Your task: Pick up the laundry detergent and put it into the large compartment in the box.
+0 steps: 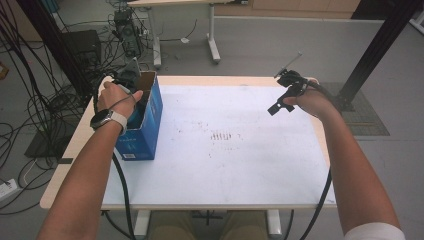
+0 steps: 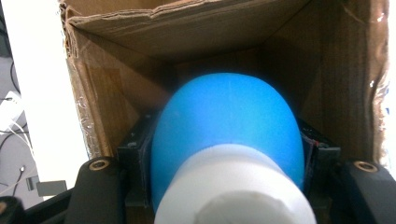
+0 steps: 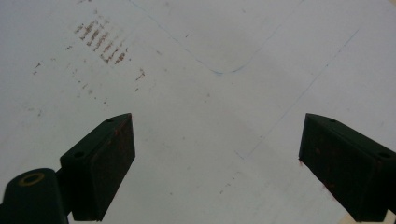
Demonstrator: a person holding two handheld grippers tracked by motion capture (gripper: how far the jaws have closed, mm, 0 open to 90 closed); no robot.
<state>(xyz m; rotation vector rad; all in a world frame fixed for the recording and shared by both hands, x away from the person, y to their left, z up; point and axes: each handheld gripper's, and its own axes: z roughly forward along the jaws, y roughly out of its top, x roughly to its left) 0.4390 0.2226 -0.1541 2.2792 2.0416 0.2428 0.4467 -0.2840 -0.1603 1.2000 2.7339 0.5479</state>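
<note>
Your left tongs clamp blue-and-white object inside cardboard box. Your right tongs gape wide, empty, above worktop.

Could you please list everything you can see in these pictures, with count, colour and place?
Box: one, blue outside and brown cardboard inside, open-topped, at the table's left edge.
Blue and white object: one, blue rounded end with a white neck, held inside the box.
Table: one, white top with pale wood edge and small brown marks near the middle.
Cables: many, black, on the floor at the left.
Watch: one, pale strap, on the left wrist.
Left tongs: one, black, inside the box, shut on the blue and white object.
Right tongs: one, black, open above the bare table at its far right.
</note>
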